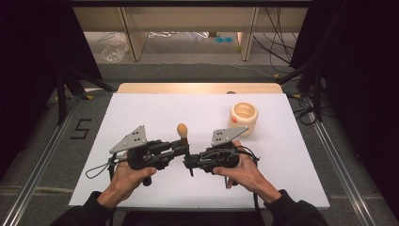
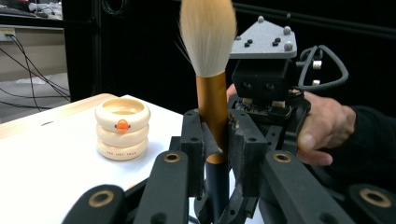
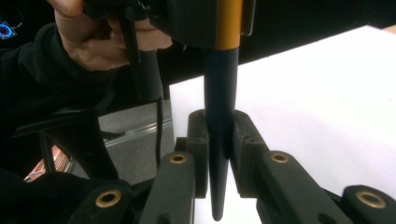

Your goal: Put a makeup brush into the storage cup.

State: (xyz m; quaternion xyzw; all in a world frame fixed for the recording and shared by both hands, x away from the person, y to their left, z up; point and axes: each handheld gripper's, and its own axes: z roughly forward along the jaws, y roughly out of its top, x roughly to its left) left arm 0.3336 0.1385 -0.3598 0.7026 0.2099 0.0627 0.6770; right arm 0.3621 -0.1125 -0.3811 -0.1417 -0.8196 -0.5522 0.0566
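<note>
Holding a brush between two grippers

Spanning the scene, the white counter (image 1: 155, 113) carries a cream ringed plastic holder (image 1: 243, 117) at two o'clock. Mid-counter, the left gripper (image 1: 181, 147) pinches the upright makeup brush (image 1: 182, 133) by its gold ferrule; the right gripper (image 1: 189, 162) clamps its black tapered handle.

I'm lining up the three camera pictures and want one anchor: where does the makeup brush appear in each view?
High view: the makeup brush stands upright at the centre, between the two claws.
Left gripper view: centre, bristles at the top edge, its gold ferrule clamped between the jaws.
Right gripper view: centre, its black tapered handle pinched between the jaws.
Shared landmark: the white table top shows in all three views.
</note>
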